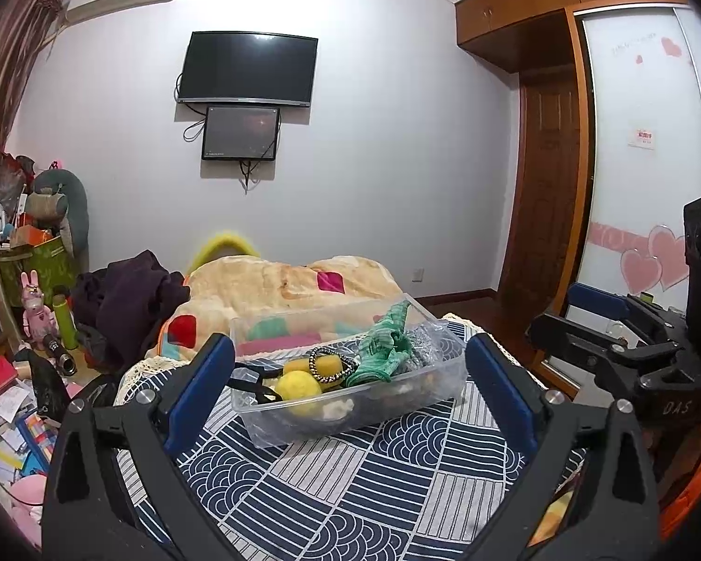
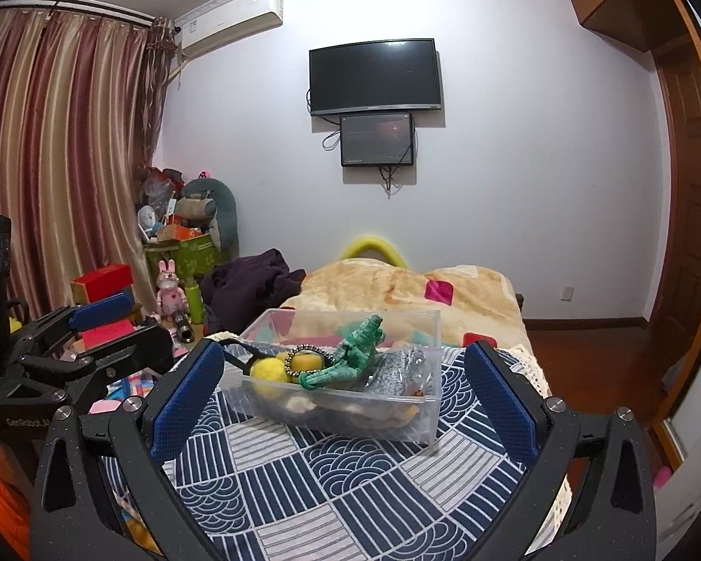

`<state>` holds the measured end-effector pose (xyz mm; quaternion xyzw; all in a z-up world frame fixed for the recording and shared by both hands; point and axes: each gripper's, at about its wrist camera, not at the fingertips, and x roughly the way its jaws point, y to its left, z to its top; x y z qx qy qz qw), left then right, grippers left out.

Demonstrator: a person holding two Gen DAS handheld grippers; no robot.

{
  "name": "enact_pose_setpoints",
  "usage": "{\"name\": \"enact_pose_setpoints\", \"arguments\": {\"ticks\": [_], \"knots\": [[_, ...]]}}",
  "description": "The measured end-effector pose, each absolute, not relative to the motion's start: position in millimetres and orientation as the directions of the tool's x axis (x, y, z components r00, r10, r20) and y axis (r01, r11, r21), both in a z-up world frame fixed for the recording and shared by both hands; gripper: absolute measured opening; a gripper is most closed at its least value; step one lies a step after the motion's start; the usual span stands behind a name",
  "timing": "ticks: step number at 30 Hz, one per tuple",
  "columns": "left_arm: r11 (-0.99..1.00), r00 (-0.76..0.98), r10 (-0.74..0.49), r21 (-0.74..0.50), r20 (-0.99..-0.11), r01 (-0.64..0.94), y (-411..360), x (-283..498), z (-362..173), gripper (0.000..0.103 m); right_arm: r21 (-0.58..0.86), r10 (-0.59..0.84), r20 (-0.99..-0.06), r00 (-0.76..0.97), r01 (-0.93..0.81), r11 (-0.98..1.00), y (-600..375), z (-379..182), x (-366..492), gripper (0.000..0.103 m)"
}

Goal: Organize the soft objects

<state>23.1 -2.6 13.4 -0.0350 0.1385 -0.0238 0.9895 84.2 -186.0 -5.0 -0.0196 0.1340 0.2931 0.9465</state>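
The left tool (image 1: 348,381) is spread wide and grips nothing, its blue pads (image 1: 201,381) clear of everything. The right tool (image 2: 346,395) is released just as wide, empty too. Ahead of both, between their fingers, a clear bin (image 2: 350,409) sits on the patterned bed (image 2: 350,491), holding a yellow ball (image 1: 296,385), a green knit toy (image 2: 350,355) and other soft things.

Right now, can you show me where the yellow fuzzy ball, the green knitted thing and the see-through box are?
yellow fuzzy ball (image 1: 298,385), left wrist view, its round front.
green knitted thing (image 2: 357,346), right wrist view, its middle.
see-through box (image 2: 350,413), right wrist view, its front wall.
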Motion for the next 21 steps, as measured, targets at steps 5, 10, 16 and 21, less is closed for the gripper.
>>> {"name": "enact_pose_setpoints", "arguments": {"ticks": [5,10,16,21], "knots": [[0.996,0.961,-0.055,-0.076,-0.272,0.035,-2.4,23.1,13.8,0.102,0.042,0.552,-0.266,0.791,-0.562,0.826,-184.8,-4.1,85.4,0.103],[0.996,0.961,-0.055,-0.076,-0.273,0.035,-2.3,23.1,13.8,0.102,0.043,0.551,-0.266,0.791,-0.562,0.826,-184.8,-4.3,85.2,0.103],[0.997,0.960,-0.052,-0.073,-0.274,0.033,-2.9,23.1,13.4,0.102,0.045,0.551,-0.268,0.790,-0.561,0.826,-184.8,-4.5,85.3,0.103],[0.995,0.959,-0.059,-0.088,-0.275,0.036,-1.2,23.1,11.9,0.102,0.045,0.551,-0.269,0.790,-0.562,0.826,-185.5,-4.7,85.6,0.103]]}}
